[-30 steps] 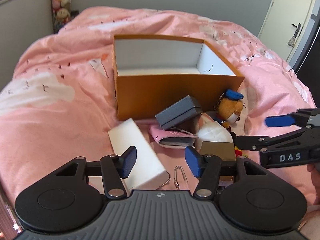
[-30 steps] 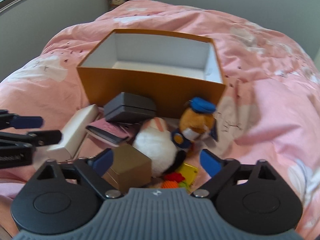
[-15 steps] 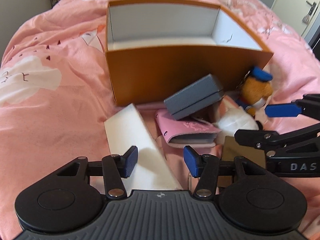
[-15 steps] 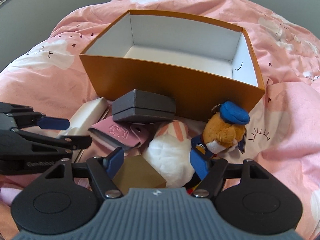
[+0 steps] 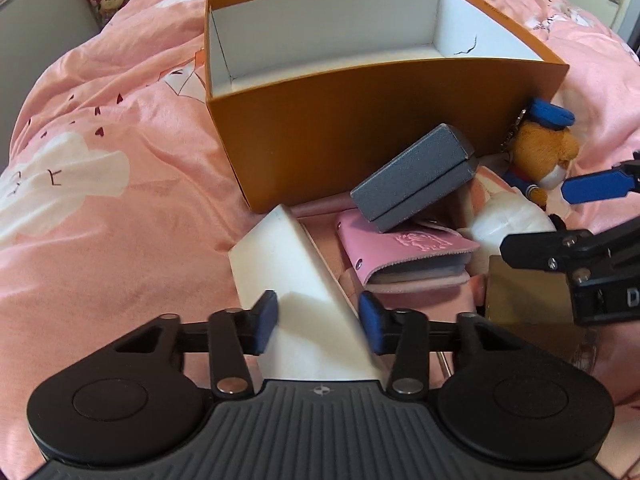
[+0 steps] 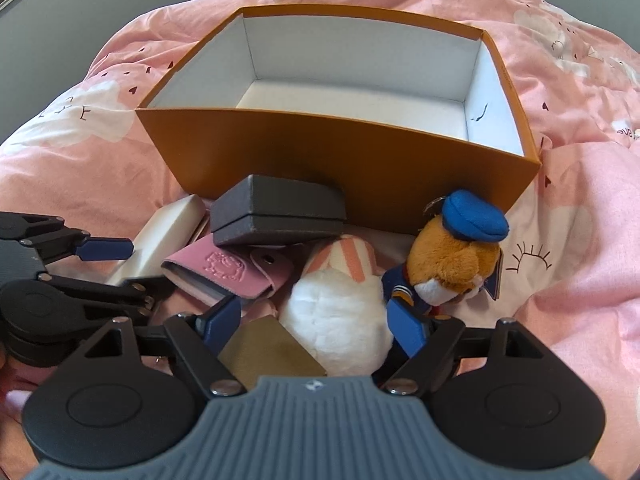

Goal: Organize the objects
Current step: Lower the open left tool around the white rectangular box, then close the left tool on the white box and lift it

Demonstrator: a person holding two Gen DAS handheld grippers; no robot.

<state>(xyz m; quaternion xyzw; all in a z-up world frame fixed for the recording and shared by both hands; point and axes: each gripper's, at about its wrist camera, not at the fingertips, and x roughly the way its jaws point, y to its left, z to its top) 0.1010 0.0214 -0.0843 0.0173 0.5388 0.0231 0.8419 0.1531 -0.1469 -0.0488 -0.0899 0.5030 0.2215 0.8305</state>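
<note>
Here the left gripper (image 5: 318, 322) is spread around the white box (image 5: 296, 276), and the right gripper (image 6: 316, 326) is spread over the white plush (image 6: 336, 312)

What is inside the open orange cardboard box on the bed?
Nothing visible: the orange cardboard box shows only white inner walls and bare floor, with a small dark mark on its right wall. The floor strip behind the near wall is hidden in both views.
</note>
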